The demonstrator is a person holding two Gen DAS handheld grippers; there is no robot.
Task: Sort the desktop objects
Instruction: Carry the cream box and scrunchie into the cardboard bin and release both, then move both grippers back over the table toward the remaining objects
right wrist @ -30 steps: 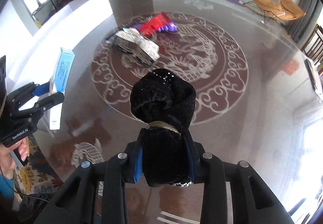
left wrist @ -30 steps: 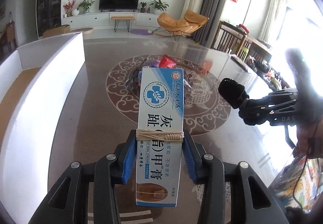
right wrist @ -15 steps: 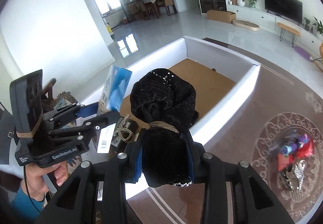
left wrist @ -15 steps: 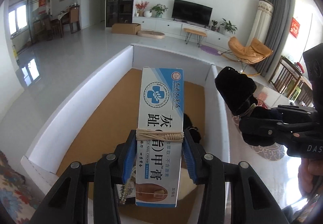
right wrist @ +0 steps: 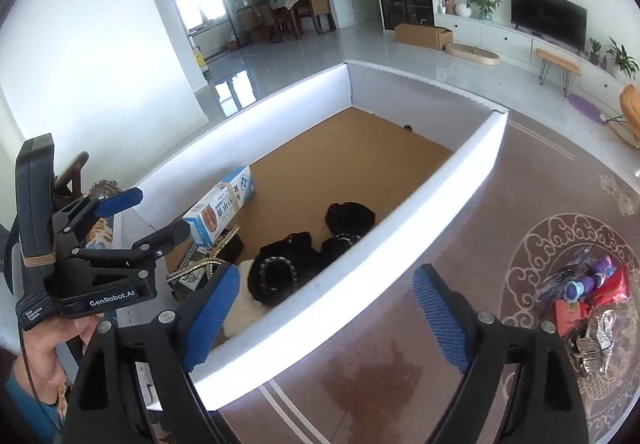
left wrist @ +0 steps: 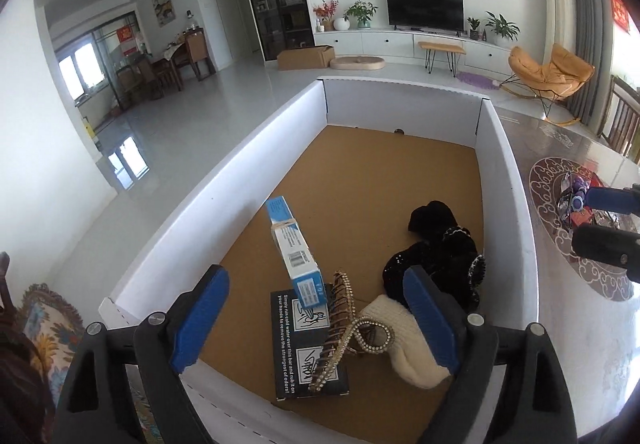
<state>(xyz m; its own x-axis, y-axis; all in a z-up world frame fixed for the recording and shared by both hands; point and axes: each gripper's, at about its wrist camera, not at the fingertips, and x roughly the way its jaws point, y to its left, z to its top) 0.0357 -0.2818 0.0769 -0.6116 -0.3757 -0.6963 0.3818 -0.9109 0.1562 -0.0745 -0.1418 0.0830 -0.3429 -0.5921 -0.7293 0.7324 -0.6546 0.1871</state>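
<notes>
Both grippers, left (left wrist: 316, 318) and right (right wrist: 326, 318), have just spread their jaws and grip nothing. Inside the white box (left wrist: 508, 180), the blue ointment carton (left wrist: 292, 248) leans on a black booklet (left wrist: 298, 360), near the black velvet scrunchie (left wrist: 432, 220).

The left gripper (left wrist: 316, 320) points steeply down, its jaws just sprung wide with nothing pressed between the pads. The right gripper (right wrist: 324, 316) tilts down likewise, jaws just opened and empty. A hand (right wrist: 48, 344) grips the left one's handle.
</notes>
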